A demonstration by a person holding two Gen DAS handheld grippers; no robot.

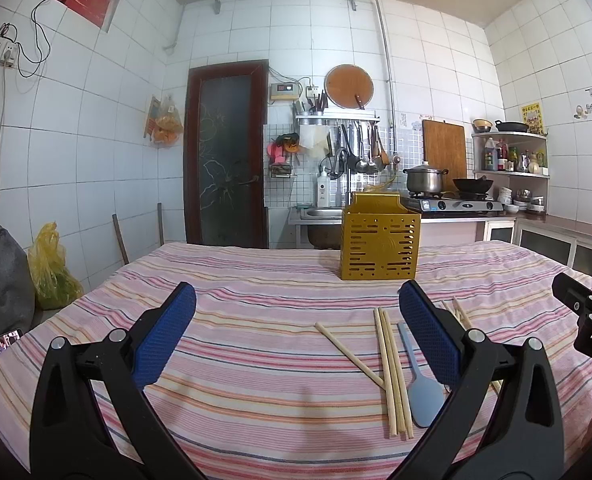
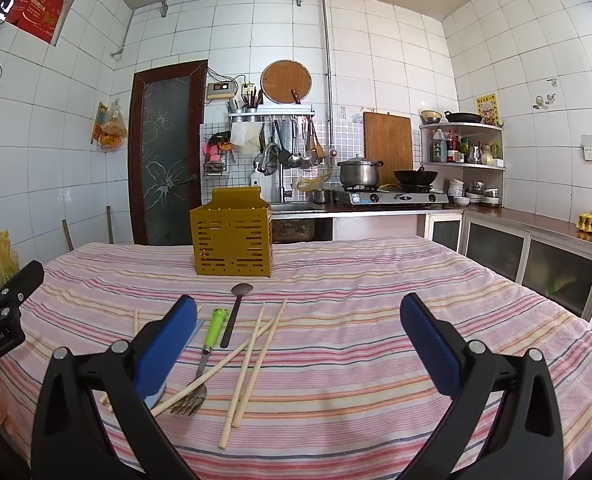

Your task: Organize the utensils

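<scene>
A gold slotted utensil holder (image 1: 380, 246) stands upright on the striped tablecloth, also in the right wrist view (image 2: 232, 240). Several wooden chopsticks (image 1: 392, 372) and a grey-blue spoon (image 1: 422, 384) lie in front of my left gripper (image 1: 298, 300), which is open and empty. In the right wrist view, crossed chopsticks (image 2: 252, 360), a green-handled fork (image 2: 208, 356) and a dark spoon (image 2: 234, 312) lie between the fingers of my right gripper (image 2: 300, 312), also open and empty. The right gripper's body shows at the right edge (image 1: 588, 316).
The table's striped cloth (image 2: 376, 320) spreads out to the right. Behind stand a sink, a stove with a pot (image 2: 358, 172) and wok, cabinets, and a door (image 1: 226, 156). A yellow bag (image 1: 50, 268) sits left of the table.
</scene>
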